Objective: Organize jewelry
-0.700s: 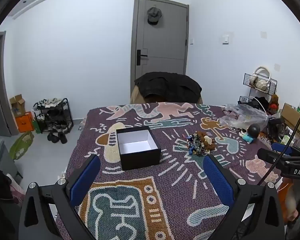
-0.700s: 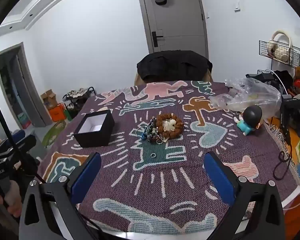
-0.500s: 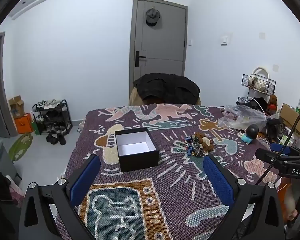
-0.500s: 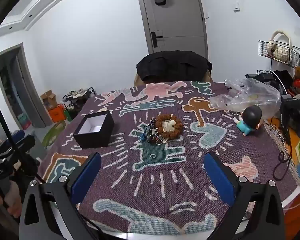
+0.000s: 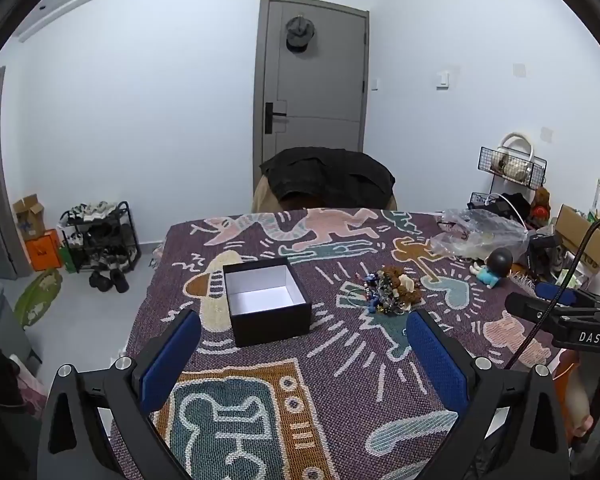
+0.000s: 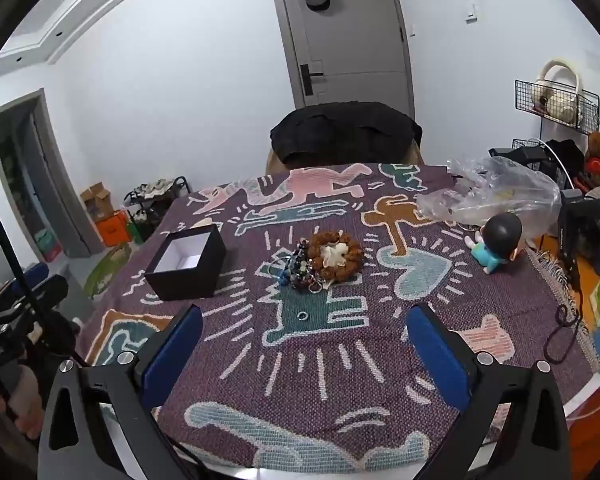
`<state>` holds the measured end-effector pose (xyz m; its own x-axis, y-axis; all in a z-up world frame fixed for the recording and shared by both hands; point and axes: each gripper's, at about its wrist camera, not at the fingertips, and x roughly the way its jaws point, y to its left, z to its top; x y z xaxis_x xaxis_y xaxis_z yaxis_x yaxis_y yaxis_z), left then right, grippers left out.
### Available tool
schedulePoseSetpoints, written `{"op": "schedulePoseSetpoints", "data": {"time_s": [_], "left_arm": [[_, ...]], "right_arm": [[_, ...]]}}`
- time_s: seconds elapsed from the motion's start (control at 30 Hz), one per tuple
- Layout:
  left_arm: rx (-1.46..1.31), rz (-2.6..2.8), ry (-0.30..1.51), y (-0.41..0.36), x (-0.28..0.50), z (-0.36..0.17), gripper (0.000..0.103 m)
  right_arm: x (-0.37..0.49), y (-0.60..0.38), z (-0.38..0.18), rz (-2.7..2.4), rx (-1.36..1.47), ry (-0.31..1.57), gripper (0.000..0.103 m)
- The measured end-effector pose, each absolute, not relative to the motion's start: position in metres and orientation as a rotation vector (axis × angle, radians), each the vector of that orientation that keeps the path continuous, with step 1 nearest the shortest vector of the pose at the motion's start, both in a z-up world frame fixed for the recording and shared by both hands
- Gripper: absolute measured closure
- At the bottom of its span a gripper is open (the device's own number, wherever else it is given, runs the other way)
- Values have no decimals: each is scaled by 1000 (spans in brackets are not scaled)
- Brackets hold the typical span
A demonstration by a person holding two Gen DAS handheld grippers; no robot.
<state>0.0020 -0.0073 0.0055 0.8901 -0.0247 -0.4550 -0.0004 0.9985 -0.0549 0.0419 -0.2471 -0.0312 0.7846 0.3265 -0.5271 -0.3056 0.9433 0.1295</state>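
While both grippers' fingers [image 5: 436, 354] [image 6: 172, 350] gape empty, patterned cloth [image 6: 340, 360] covers table, door [image 5: 316, 80] behind.

Left claw [image 5: 303, 354] spread wide above patterned cloth [image 5: 340, 364], black box [image 5: 266, 300], jewelry pile [image 5: 390, 290]

White walls [image 5: 140, 100], pale grey floor [image 5: 92, 320]; grey door [image 5: 312, 76] on the far wall with a cap [image 5: 299, 34] hung near its top. Chair draped in a dark jacket [image 5: 328, 178] sits at the far edge of the desk [image 5: 340, 380], which is covered by a purple patterned cloth. Shoe rack [image 5: 100, 240] and orange boxes [image 5: 42, 250] stand against the wall to the left, wire wall shelf [image 5: 512, 166] to the right.
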Motion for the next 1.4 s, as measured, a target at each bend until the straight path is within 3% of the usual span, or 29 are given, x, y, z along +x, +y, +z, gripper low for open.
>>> {"op": "schedulePoseSetpoints", "data": {"time_s": [1.4], "left_arm": [[-48,-31,469,-10,-5,13,0]], "right_arm": [[38,-256,-22,317,25,552,0]]}}
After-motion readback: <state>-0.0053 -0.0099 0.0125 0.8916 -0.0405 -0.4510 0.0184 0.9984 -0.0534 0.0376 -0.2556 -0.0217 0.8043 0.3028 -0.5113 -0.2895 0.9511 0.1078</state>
